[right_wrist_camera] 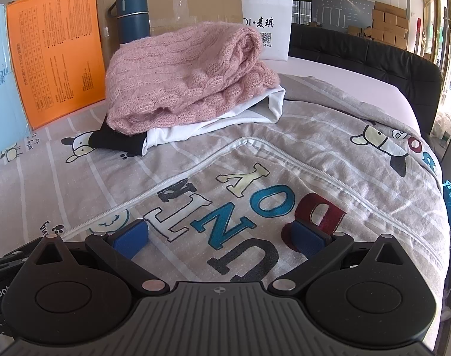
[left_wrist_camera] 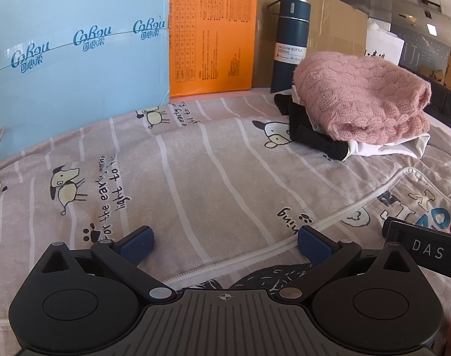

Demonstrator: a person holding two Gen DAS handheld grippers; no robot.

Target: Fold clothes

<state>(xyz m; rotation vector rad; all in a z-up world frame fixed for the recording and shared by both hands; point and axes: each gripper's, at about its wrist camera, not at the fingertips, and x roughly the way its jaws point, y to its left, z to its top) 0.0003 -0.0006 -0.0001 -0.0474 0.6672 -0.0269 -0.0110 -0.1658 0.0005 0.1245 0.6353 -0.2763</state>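
Observation:
A folded pink knit sweater (left_wrist_camera: 362,98) (right_wrist_camera: 183,80) lies on top of a white garment (left_wrist_camera: 385,146) (right_wrist_camera: 213,126) and a black garment (left_wrist_camera: 311,132) (right_wrist_camera: 118,142), stacked on the printed bedspread (left_wrist_camera: 195,163) (right_wrist_camera: 255,154). My left gripper (left_wrist_camera: 225,244) is open and empty, low over the bedspread near its white zipper (left_wrist_camera: 284,238). My right gripper (right_wrist_camera: 219,235) is open and empty over the printed letters (right_wrist_camera: 240,204), in front of the pile. The right gripper's body (left_wrist_camera: 424,249) shows at the right edge of the left wrist view.
A dark blue vacuum bottle (left_wrist_camera: 289,44) (right_wrist_camera: 133,16) stands behind the pile. A light blue box (left_wrist_camera: 77,59), an orange box (left_wrist_camera: 212,32) (right_wrist_camera: 59,56) and brown cardboard (right_wrist_camera: 192,0) line the back. A white bag (right_wrist_camera: 270,26) and a black headboard (right_wrist_camera: 359,56) stand farther right.

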